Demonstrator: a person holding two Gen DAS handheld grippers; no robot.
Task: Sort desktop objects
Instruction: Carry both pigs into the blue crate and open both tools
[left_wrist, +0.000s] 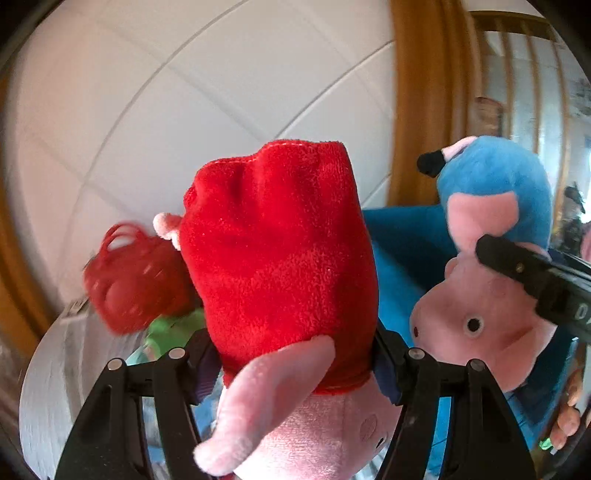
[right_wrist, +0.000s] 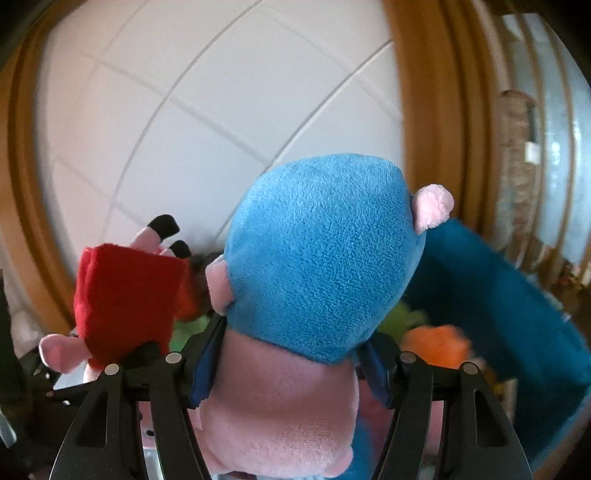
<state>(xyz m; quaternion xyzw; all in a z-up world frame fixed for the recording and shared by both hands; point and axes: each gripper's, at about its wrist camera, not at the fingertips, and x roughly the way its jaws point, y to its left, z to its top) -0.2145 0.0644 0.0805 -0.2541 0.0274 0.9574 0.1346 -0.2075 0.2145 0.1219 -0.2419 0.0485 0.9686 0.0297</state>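
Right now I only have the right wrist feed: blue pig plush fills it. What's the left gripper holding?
Observer: The left gripper is clamped on the red-dress pig plush, dress end pointing away from the camera.
Operator: Does my blue pig have its face visible anywhere?
Observer: Yes, the left view shows the blue pig plush with eye and snout facing the left camera.
Operator: Anything left of the red one?
Observer: A blurred red plastic basket, with something green below it.

red-dressed pig plush (left_wrist: 280, 258), blue-dressed pig plush (right_wrist: 317, 258), both upside-down
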